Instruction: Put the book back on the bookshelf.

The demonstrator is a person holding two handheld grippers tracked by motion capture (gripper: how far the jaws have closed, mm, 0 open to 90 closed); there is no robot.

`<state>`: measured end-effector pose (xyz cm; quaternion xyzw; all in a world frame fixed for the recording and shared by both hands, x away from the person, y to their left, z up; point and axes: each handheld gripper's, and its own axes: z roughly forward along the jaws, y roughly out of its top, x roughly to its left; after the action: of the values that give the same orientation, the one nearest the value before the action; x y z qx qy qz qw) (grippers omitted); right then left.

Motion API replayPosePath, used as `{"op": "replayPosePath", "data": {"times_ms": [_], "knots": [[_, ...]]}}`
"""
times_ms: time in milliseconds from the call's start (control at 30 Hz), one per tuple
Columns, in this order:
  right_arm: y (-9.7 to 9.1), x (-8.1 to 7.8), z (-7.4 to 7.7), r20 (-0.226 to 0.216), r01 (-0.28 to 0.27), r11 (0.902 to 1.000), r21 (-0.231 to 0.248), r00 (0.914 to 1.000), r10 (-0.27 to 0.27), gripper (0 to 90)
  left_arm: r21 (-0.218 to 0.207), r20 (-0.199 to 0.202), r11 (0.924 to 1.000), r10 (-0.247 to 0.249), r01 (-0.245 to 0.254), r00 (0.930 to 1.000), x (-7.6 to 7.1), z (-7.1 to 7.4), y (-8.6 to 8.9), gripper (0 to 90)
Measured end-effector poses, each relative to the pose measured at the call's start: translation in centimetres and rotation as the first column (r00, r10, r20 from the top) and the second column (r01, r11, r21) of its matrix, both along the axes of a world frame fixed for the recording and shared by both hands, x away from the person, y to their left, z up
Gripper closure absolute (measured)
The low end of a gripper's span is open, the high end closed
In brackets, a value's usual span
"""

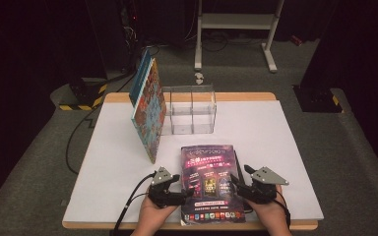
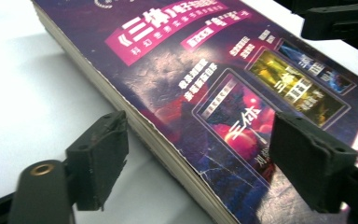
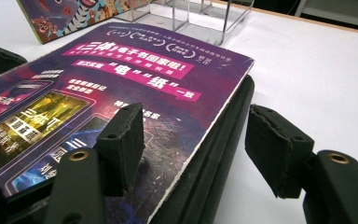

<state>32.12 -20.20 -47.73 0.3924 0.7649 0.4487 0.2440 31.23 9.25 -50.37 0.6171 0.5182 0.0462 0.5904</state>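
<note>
On a white, matte tabletop (image 1: 285,147) with a pale wooden edge, set in a dim room with grey carpet, black cables and a light metal stand at the back, lies a thick purple book (image 1: 209,183). It rests flat near the front edge, between the person's two hands. Its glossy cover carries magenta banners, white lettering and small picture panels; the cover is creased and worn, and the cream page block shows along its side. In the right gripper view a black slab lies under the book's edge.

Left gripper (image 1: 179,195), black and angular with a grey three-cornered plate on top, sits at the book's left edge. Its jaws stand apart, one over the cover and one beside the page edge over the table, not pressing on the book.

Right gripper (image 1: 238,189), of the same make, sits at the book's right edge. One jaw lies over the cover, the other stands clear to the side over bare table; its jaws are spread and grip nothing.

Farther back, a large colourful picture book (image 1: 149,110) stands upright, tilted, leaning against a clear plastic divider rack (image 1: 191,116) with square compartments.
</note>
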Motion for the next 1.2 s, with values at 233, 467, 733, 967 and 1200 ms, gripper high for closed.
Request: {"op": "replayPosePath", "data": {"times_ms": [233,467,733,967,1200], "knots": [[-0.1,-0.2,0.0,0.001,-0.001,1.0000,-0.001,1.0000,0.001,37.1,-0.041,-0.040,0.9986,-0.034,0.032,0.9986,0.4,0.0,-0.3,18.9],[-0.1,-0.2,0.0,0.001,0.001,1.0000,0.000,1.0000,-0.001,37.1,-0.006,0.004,0.9978,-0.066,0.066,0.9978,0.1,0.7,-1.5,20.6],[-0.4,-0.2,0.1,0.002,0.005,1.0000,0.008,1.0000,-0.005,36.8,0.081,0.072,0.9922,-0.100,0.094,0.9924,-0.4,1.9,-3.1,20.3],[-0.7,-0.2,0.1,0.002,0.019,0.9998,0.010,0.9998,-0.019,36.8,0.102,0.101,0.9835,-0.160,0.150,0.9819,-0.5,2.3,-5.1,24.9],[-1.0,0.0,-0.1,-0.011,0.010,0.9996,0.026,0.9999,-0.009,34.7,0.097,0.122,0.9897,-0.116,0.105,0.9856,-0.8,2.2,-3.9,24.0]]}}
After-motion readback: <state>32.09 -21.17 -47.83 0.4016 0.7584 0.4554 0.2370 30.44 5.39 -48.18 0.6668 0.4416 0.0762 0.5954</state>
